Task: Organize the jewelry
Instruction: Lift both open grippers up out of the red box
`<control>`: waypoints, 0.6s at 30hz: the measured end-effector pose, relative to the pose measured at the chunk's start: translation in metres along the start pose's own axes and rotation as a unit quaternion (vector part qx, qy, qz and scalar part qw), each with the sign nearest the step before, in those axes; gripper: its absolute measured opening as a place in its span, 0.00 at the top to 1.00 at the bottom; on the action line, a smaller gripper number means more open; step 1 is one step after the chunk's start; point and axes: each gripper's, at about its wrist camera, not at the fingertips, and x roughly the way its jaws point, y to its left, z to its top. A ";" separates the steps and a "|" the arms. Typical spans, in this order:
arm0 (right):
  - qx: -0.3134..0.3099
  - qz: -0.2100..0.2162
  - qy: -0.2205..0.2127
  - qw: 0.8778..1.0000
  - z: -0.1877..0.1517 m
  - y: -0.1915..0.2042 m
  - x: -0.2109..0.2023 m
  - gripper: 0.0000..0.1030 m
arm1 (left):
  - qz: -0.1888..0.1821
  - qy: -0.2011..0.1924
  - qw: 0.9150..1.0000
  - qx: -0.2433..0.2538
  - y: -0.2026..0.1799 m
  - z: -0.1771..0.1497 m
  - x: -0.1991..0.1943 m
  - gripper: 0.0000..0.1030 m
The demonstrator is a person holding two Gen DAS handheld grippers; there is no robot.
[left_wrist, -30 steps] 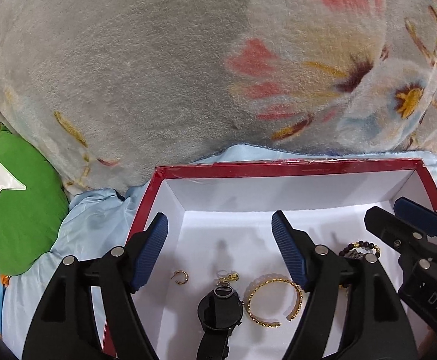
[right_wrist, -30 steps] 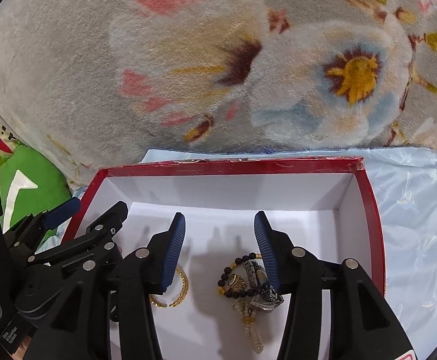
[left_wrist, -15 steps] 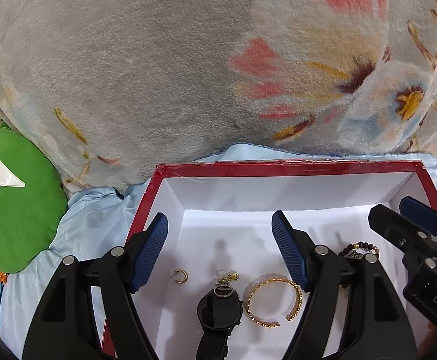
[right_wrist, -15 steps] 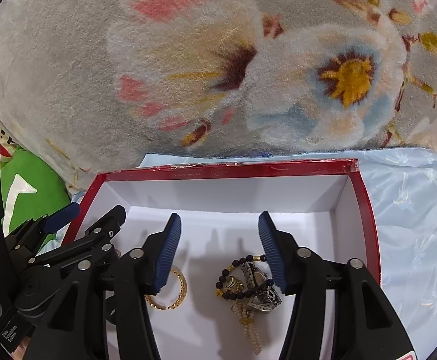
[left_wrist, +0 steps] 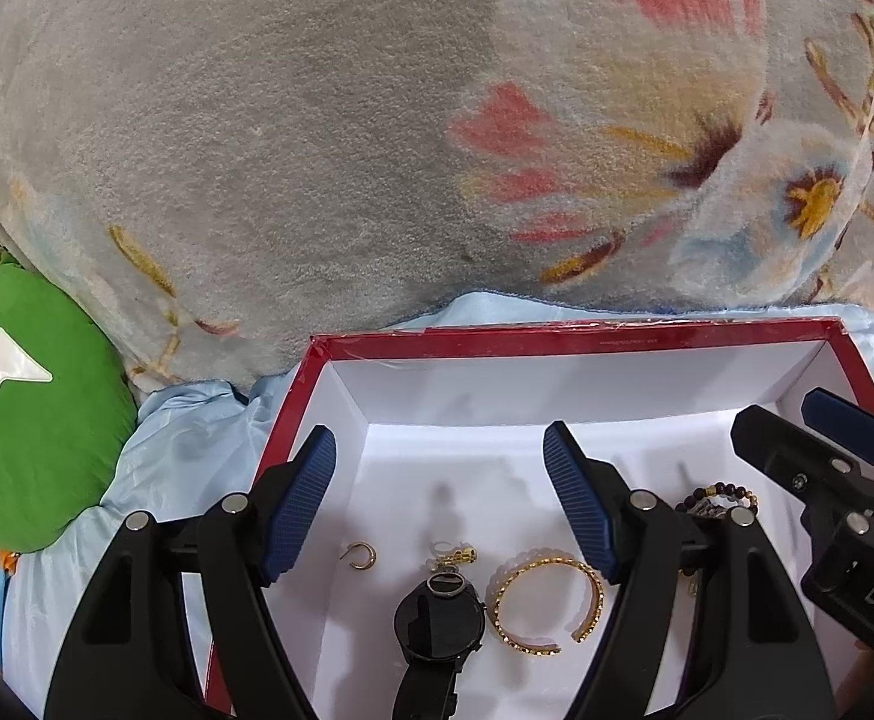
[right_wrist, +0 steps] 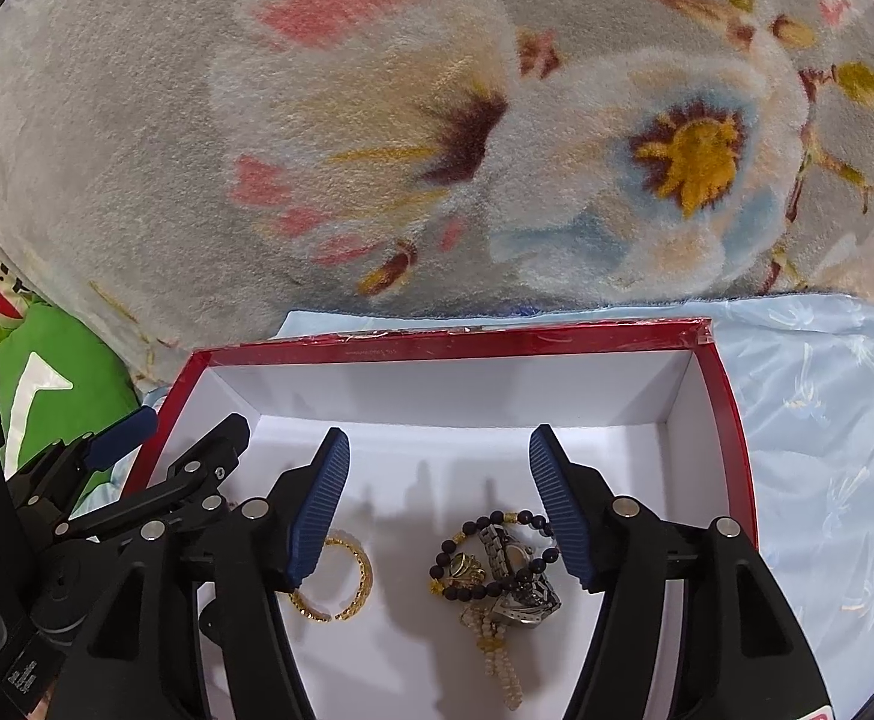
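Note:
A red box [left_wrist: 557,339] with a white inside holds the jewelry. In the left wrist view a small gold earring [left_wrist: 362,556], a black watch [left_wrist: 440,612] and an open gold bangle [left_wrist: 548,603] lie on its floor. My left gripper [left_wrist: 440,468] is open and empty above them. In the right wrist view a tangle of a black bead bracelet [right_wrist: 491,552], a silver watch [right_wrist: 521,594] and a pearl strand [right_wrist: 500,654] lies below my open, empty right gripper [right_wrist: 440,474]. The bangle [right_wrist: 341,582] shows at its left finger.
The box [right_wrist: 455,342] rests on a pale blue cloth [right_wrist: 827,420]. A grey floral blanket [left_wrist: 377,120] rises behind it. A green cushion [left_wrist: 23,408] lies to the left. The two grippers hover side by side inside the box.
My right gripper has opened wider over the bead tangle. My left gripper has barely moved. The jewelry has not moved.

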 end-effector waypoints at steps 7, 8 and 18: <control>0.000 -0.005 0.011 1.000 -0.001 0.001 0.002 0.38 | 0.006 0.001 1.000 0.009 -0.003 -0.002 -0.002 0.30; 0.000 -0.007 0.012 1.000 -0.001 0.000 0.002 0.38 | 0.007 0.002 1.000 0.010 -0.004 -0.003 -0.002 0.30; -0.005 -0.014 -0.008 1.000 0.001 -0.002 -0.006 0.37 | -0.027 0.021 0.999 0.003 0.000 -0.004 0.000 0.14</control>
